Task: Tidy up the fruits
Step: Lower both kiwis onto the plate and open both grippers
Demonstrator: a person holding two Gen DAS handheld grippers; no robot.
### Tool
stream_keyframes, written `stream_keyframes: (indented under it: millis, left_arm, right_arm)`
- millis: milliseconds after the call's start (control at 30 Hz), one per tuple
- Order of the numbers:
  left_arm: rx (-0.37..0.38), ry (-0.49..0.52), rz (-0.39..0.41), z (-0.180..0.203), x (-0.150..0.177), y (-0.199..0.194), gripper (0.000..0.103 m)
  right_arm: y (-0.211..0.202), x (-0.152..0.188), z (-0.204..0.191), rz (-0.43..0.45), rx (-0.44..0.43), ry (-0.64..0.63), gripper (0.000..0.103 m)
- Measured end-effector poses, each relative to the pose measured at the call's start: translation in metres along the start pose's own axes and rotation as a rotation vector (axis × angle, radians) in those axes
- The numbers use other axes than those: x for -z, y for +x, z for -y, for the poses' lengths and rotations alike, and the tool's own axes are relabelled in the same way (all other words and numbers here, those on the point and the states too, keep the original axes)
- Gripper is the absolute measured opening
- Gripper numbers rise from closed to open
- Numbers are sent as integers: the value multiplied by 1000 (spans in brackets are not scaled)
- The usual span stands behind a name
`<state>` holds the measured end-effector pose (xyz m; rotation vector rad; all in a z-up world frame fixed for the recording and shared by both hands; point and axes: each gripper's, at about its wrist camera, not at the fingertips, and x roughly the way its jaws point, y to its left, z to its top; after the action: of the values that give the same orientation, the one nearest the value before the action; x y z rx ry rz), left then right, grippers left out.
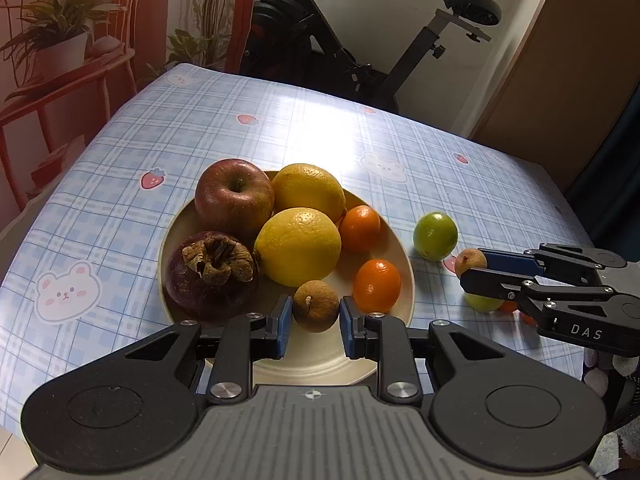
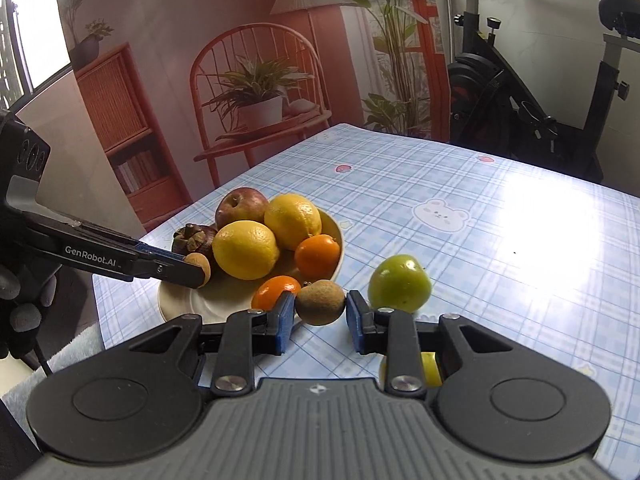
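A cream plate [image 1: 320,368] holds a red apple [image 1: 234,196], two yellow citrus fruits [image 1: 298,246], a dark mangosteen [image 1: 212,274] and two small oranges [image 1: 376,284]. My left gripper [image 1: 316,314] hangs over the plate's near edge, shut on a small brown round fruit [image 1: 316,304]. My right gripper [image 2: 320,314] is shut on a second small brown fruit [image 2: 320,300], just right of the plate [image 2: 188,304] and above the table. From the left wrist view the right gripper [image 1: 470,270] comes in from the right. A green round fruit [image 2: 399,282] lies on the cloth beside the plate.
The table has a blue checked cloth [image 1: 160,132] with bear and strawberry prints. Another green fruit [image 1: 482,302] and bits of orange fruit lie under the right gripper. An exercise bike [image 1: 360,52] stands behind the table. A gloved hand [image 2: 24,300] holds the left gripper [image 2: 196,270].
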<state>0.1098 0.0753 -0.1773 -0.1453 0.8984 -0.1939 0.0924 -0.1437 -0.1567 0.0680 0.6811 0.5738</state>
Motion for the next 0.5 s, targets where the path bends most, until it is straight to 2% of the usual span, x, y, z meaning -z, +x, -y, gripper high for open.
stream_keyframes:
  millis: [200, 500]
  left_arm:
    - [-13, -24, -8, -6, 1, 2, 27]
    - [-22, -36, -22, -13, 9, 1, 27]
  right_arm:
    - [29, -9, -21, -38, -37, -79, 31]
    - [55, -25, -27, -58, -54, -100, 31]
